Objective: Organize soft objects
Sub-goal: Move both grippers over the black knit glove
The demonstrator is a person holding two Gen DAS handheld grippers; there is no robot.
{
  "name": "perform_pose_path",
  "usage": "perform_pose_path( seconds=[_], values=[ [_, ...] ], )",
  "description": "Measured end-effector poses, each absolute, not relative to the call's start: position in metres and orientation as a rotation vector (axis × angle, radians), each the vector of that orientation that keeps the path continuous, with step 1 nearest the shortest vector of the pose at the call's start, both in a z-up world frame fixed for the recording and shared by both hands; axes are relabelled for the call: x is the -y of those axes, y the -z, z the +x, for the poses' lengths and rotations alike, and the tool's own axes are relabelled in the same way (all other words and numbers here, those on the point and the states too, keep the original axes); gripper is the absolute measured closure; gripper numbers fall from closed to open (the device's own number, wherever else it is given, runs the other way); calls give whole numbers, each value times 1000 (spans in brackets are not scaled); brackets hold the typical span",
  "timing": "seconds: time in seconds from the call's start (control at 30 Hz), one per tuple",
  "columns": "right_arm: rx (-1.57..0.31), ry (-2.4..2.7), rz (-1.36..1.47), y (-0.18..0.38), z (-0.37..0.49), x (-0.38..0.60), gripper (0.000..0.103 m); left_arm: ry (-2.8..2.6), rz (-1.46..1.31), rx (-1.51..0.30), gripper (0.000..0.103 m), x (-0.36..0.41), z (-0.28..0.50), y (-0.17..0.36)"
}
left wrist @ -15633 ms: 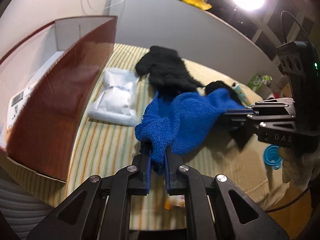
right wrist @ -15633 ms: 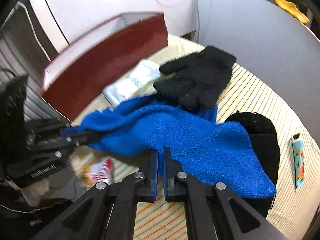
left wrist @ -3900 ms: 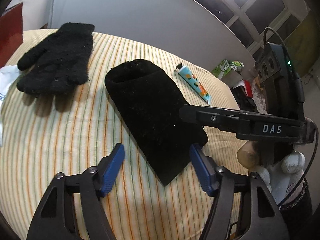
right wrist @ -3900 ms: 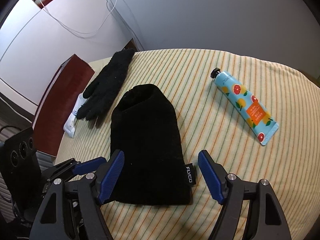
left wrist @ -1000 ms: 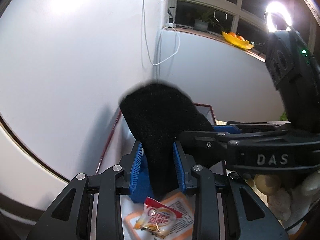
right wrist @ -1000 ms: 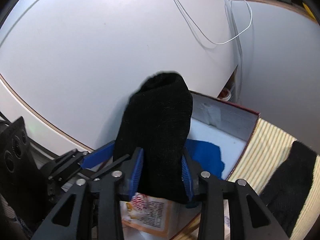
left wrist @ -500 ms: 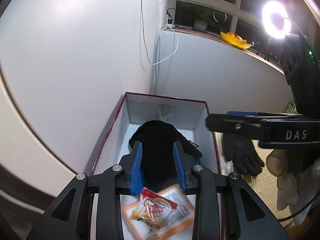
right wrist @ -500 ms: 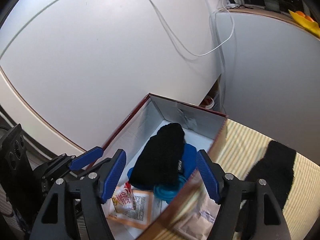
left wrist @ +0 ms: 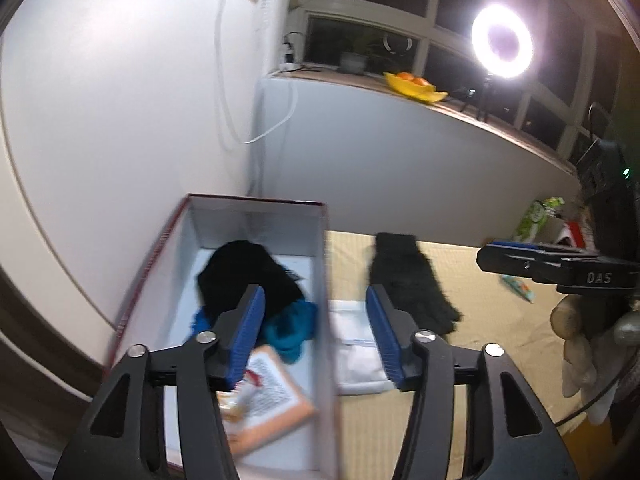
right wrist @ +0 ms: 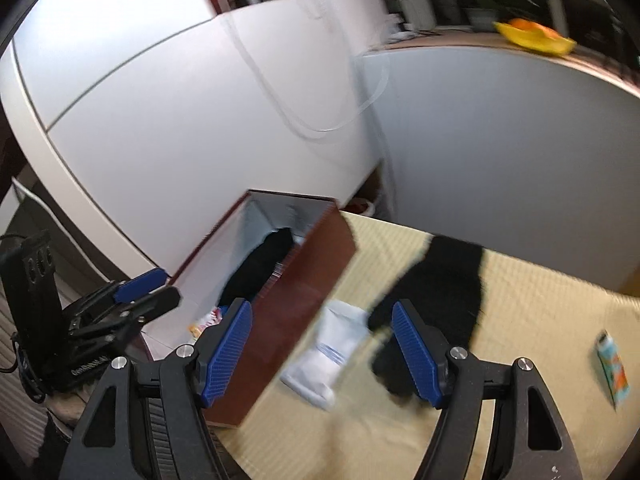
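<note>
A dark red box [left wrist: 325,264] with a white inside stands at the table's left edge. In it lie a black pouch [left wrist: 244,272] on top of a blue towel [left wrist: 292,324]. A black glove [left wrist: 408,276] and a white packet [left wrist: 356,344] lie on the striped cloth right of the box. My left gripper [left wrist: 316,332] is open and empty above the box's right wall. My right gripper [right wrist: 324,352] is open and empty above the white packet [right wrist: 328,356] and the glove [right wrist: 444,292]. The box [right wrist: 296,284] and the pouch [right wrist: 264,268] show in the right wrist view.
A printed sachet [left wrist: 264,396] lies in the box's near end. A hand cream tube [right wrist: 612,368] lies on the cloth at the right. White walls stand behind the box. A windowsill holds a yellow bowl [left wrist: 412,88] and a ring light [left wrist: 502,40].
My left gripper has opened and let go of the black pouch, which now lies in the box. Both grippers have pulled back and swung right toward the table.
</note>
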State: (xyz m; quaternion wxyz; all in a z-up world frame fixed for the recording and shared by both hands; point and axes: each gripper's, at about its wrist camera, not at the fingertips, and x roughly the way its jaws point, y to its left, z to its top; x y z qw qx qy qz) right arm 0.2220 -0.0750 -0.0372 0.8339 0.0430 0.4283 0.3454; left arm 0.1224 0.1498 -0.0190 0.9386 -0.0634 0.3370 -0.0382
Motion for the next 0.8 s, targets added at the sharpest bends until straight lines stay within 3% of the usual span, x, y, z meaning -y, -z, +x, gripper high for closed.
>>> perform_pose_path(
  seconds=[0.3, 0.8],
  values=[
    [-944, -633, 196, 61, 224, 166, 32, 210, -120, -730, 41, -88, 135, 17],
    [-1086, -648, 317, 115, 257, 195, 32, 245, -208, -1116, 41, -39, 263, 65]
  ],
)
